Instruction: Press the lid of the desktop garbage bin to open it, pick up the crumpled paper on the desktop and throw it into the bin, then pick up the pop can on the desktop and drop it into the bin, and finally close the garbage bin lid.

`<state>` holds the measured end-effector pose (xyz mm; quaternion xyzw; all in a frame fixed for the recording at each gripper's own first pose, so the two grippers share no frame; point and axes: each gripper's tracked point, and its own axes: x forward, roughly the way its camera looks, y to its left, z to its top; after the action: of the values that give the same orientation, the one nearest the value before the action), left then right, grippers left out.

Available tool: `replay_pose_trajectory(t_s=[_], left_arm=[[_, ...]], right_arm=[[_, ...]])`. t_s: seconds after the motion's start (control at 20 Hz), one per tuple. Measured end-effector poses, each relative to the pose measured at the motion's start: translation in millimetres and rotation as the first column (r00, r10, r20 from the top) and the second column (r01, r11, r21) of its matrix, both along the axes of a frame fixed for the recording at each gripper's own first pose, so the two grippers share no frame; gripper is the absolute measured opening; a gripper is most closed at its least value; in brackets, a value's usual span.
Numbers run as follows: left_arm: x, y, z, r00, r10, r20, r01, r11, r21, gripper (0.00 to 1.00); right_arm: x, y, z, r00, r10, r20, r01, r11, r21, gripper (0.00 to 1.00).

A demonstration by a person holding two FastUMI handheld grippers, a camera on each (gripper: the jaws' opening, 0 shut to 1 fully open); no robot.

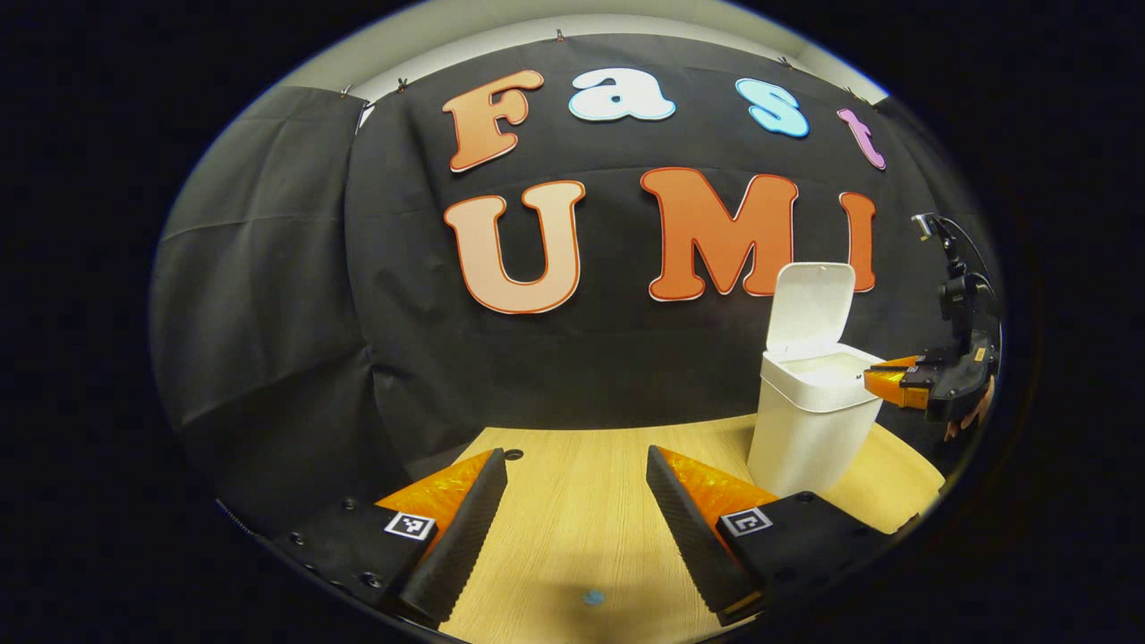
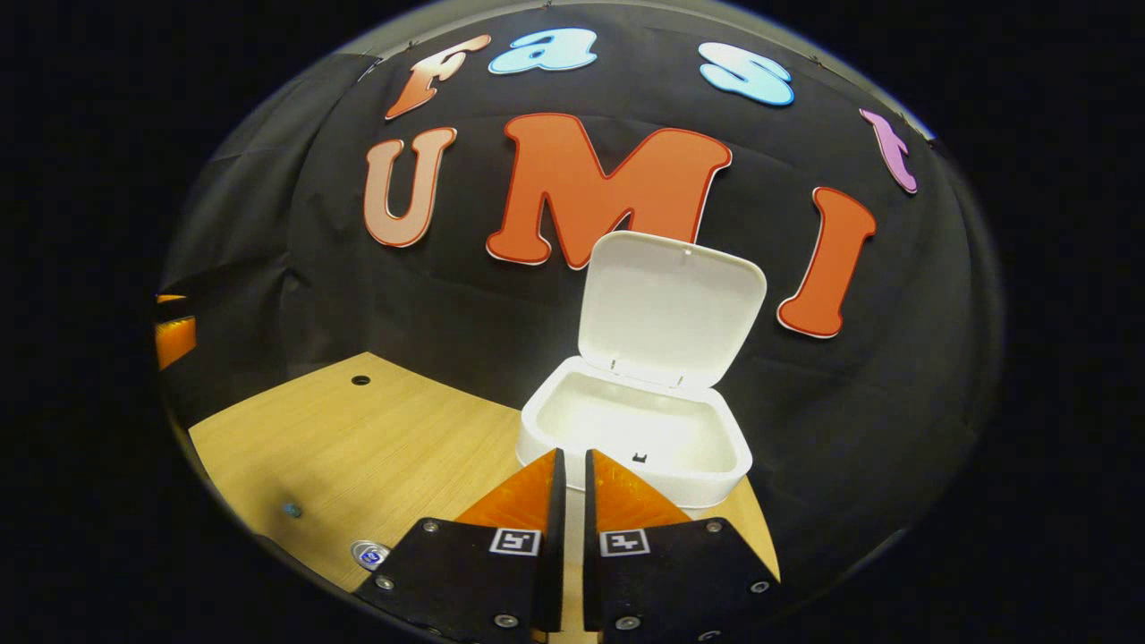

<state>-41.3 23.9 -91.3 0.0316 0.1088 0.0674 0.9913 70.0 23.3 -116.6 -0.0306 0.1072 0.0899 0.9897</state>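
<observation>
The white desktop bin (image 1: 812, 420) stands on the wooden table (image 1: 581, 528) with its lid (image 1: 809, 304) raised upright. In the right gripper view the bin's open rim (image 2: 637, 452) lies just beyond my right gripper (image 2: 574, 454), whose fingers are shut with nothing between them. The lid (image 2: 671, 304) leans back against the wall. The silver top of the pop can (image 2: 369, 555) peeks in at the lower left, near my right gripper's body. My left gripper (image 1: 577, 456) hovers open over bare table, left of the bin. My right gripper (image 1: 881, 376) reaches the bin's rim from the right.
A small round hole (image 1: 513, 454) sits near the table's far edge, also seen as the hole (image 2: 360, 380). A small blue spot (image 1: 593, 596) marks the wood near me. The black cloth wall stands close behind the bin. A hand (image 1: 971, 416) holds the right gripper.
</observation>
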Motion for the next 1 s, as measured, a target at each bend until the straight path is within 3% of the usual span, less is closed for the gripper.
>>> replay_pose_trajectory(t_s=[0.1, 0.25, 0.35, 0.45, 0.55, 0.6, 0.65, 0.75, 0.8, 0.85, 1.0], left_arm=[[2, -3, -10, 1.000, -0.016, -0.027, 0.016, 1.000, -0.008, 1.00], [5, -9, -30, 0.995, -0.050, -0.092, 0.048, 0.999, -0.020, 0.96], [6, -14, -46, 0.988, -0.071, -0.138, 0.067, 0.997, -0.033, 1.00], [5, -19, -62, 0.978, -0.092, -0.188, 0.081, 0.995, -0.064, 1.00], [5, -20, -77, 0.966, -0.104, -0.239, 0.084, 0.992, -0.090, 1.00], [4, -21, -85, 0.958, -0.115, -0.263, 0.091, 0.991, -0.102, 1.00], [3, -22, -94, 0.950, -0.125, -0.287, 0.095, 0.989, -0.116, 1.00], [-4, -23, -121, 0.931, -0.138, -0.338, 0.092, 0.985, -0.149, 1.00], [-7, -24, -131, 0.922, -0.143, -0.360, 0.090, 0.983, -0.161, 0.96], [-9, -23, -141, 0.915, -0.147, -0.375, 0.089, 0.982, -0.167, 1.00], [-12, -19, -176, 0.904, -0.144, -0.404, 0.106, 0.988, -0.116, 0.96]], right_arm=[[-10, 14, -11, 0.999, 0.031, -0.025, -0.032, 0.999, -0.005, 0.19], [-23, 26, -25, 0.997, 0.053, -0.050, -0.054, 0.998, -0.016, 0.51], [-31, 33, -33, 0.995, 0.066, -0.073, -0.067, 0.998, -0.003, 0.61], [-38, 42, -43, 0.992, 0.081, -0.097, -0.080, 0.997, 0.014, 0.65], [-46, 49, -49, 0.989, 0.094, -0.115, -0.092, 0.996, 0.024, 0.77], [-49, 52, -52, 0.987, 0.099, -0.124, -0.096, 0.995, 0.028, 0.75], [-53, 56, -56, 0.985, 0.107, -0.133, -0.103, 0.994, 0.033, 0.83], [-61, 64, -63, 0.980, 0.125, -0.153, -0.120, 0.992, 0.039, 0.88], [-64, 68, -65, 0.978, 0.134, -0.161, -0.130, 0.991, 0.036, 0.90], [-70, 71, -70, 0.976, 0.140, -0.168, -0.136, 0.990, 0.032, 0.93], [-81, 78, -81, 0.969, 0.154, -0.192, -0.151, 0.988, 0.027, 0.94]])
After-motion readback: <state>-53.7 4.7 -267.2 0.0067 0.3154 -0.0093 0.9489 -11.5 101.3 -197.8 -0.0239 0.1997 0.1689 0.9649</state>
